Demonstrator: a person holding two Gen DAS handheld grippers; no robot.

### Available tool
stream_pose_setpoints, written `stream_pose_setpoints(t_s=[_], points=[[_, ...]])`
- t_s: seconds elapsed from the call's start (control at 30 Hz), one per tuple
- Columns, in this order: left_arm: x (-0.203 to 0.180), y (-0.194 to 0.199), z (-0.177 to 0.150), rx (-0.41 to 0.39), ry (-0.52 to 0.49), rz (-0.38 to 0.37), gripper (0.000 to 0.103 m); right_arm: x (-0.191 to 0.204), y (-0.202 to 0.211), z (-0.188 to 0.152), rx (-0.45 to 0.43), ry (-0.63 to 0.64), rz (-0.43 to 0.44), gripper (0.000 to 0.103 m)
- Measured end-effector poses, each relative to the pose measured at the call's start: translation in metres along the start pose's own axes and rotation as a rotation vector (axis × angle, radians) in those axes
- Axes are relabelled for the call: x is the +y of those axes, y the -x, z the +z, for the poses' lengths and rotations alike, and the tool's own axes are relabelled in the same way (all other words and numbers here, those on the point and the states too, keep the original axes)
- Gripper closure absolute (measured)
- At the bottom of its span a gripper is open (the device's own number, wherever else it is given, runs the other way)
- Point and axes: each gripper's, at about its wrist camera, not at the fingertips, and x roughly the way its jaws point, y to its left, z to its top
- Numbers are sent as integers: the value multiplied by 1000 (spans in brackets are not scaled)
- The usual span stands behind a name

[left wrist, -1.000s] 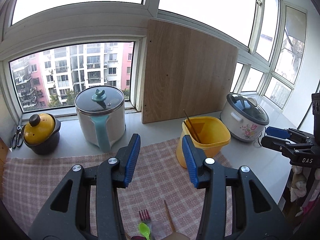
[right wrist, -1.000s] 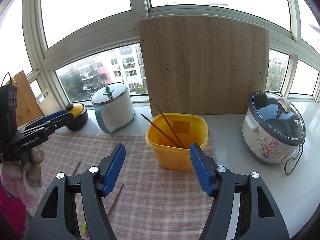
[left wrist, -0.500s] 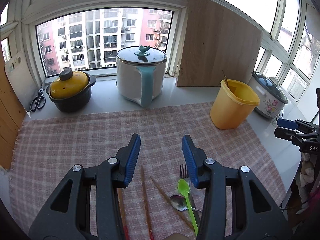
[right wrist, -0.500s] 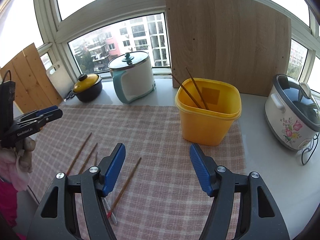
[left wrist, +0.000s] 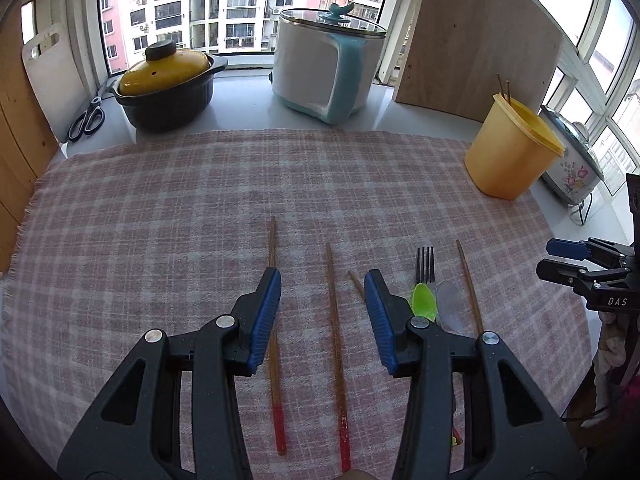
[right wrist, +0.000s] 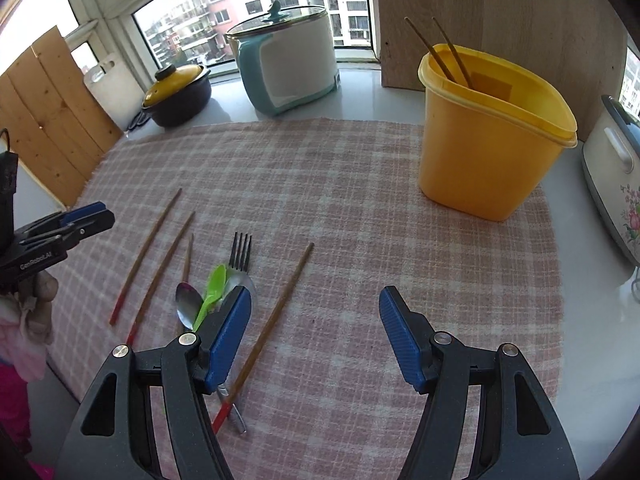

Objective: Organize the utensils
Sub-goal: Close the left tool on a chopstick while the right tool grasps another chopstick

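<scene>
Left wrist: left gripper [left wrist: 322, 304] released over chopsticks [left wrist: 334, 340] on the cloth [left wrist: 160, 208], bin [left wrist: 508, 152] far right; right wrist: right gripper [right wrist: 316, 328] released, empty, beside fork [right wrist: 241, 254] and spoons [right wrist: 210, 294].

The cloth [left wrist: 200, 208] is pink-and-white plaid. The tub [right wrist: 492, 148] is yellow. The chopsticks [left wrist: 335, 344] are brown with red ends, one spoon [right wrist: 210, 292] is lime green, and the fork [right wrist: 240, 252] is dark. The pot [left wrist: 168, 80] is black with a yellow lid, and the cooker [left wrist: 324, 64] is white and teal. Both grippers' pads [left wrist: 262, 320] are blue on black arms.
</scene>
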Motion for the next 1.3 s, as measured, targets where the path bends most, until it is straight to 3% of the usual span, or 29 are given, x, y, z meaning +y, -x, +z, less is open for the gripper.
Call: stream_pose_setpoints(t_s=[0.2,0.53,0.73,1.1,1.3], points=[[19,-22,-11,66,36,8,61,5,-32,-6,95,-24,32,39],[33,-53,-18,158,40,25,78,8,-62,-5,186,-62,45,61],[33,-65,-19,190,20,37,84,11,-75,-4,222,-74,33,71],[35,-78,-15,219,5,54,92,22,-85,-2,245,-20,-21,75],[37,-83,-12,215,20,48,98,25,-89,2,258,10,-59,92]])
